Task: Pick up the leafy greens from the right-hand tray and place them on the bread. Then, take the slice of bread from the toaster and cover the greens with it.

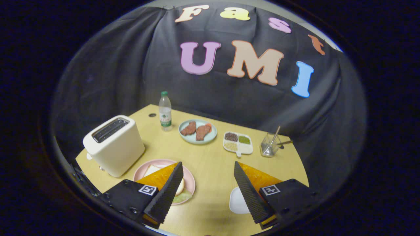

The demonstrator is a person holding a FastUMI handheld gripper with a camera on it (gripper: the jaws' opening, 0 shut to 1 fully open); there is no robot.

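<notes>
Fingers of the gripper (208,191) are spread wide apart with nothing between them, hovering over a yellowish wood table (210,164). Black cloth wall wraps around behind it. Toaster (113,144) sits off past the left finger, slots up top, can't tell if bread's in there. Pink plate (188,183) is partly behind the left finger, with bread (151,170) on it and what looks like greens (182,197) at its near edge. White tray (238,201) pokes out beside the right finger. Further back: a water bottle (165,111), blue plate (198,131) with two reddish-brown pieces, a divided dish (238,143), and a clear holder (269,146) with utensils.
</notes>
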